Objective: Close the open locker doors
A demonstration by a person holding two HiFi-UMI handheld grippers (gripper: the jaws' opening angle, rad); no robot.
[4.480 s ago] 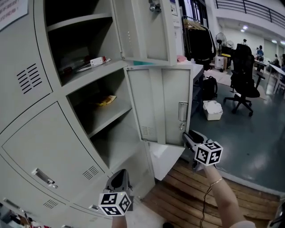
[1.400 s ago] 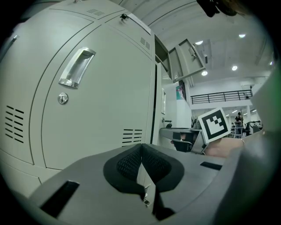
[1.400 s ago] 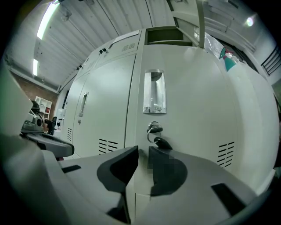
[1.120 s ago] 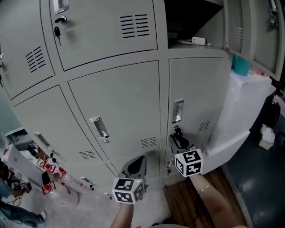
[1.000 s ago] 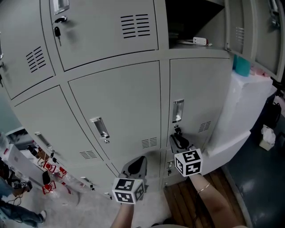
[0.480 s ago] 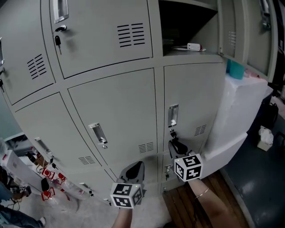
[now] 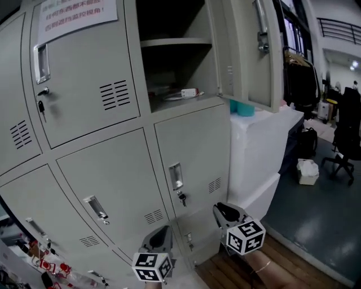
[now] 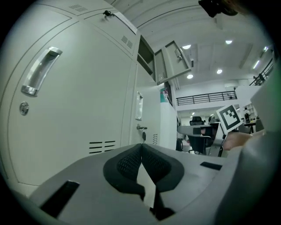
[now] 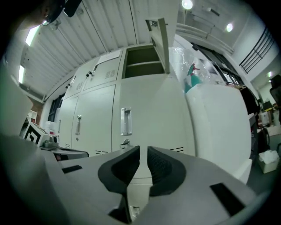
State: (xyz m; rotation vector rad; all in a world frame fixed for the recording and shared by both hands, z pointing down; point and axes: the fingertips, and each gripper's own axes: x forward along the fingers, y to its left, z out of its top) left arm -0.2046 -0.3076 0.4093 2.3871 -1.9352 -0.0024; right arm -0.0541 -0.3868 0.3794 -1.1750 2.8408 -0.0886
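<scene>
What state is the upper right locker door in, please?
Open: the door stands swung outward, exposing the shelf inside.

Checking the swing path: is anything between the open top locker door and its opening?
Nothing visible does. The open door hangs clear of its opening. The small box just inside lies near the front edge but seems within the frame. The teal container sits below the door's lower edge, apparently outside its swing.

Glossy dark grey floor (image 7: 316, 214) spreading to the right, wooden slat decking (image 7: 282, 262) underfoot, tall white cabinet (image 7: 254, 152), black office chair (image 7: 345, 138), white bin (image 7: 308, 171) near a black bag (image 7: 308, 141), hanging dark clothes (image 7: 299, 79), upper-level railing (image 7: 338, 27), ceiling lamp (image 7: 353, 64) glowing
</scene>
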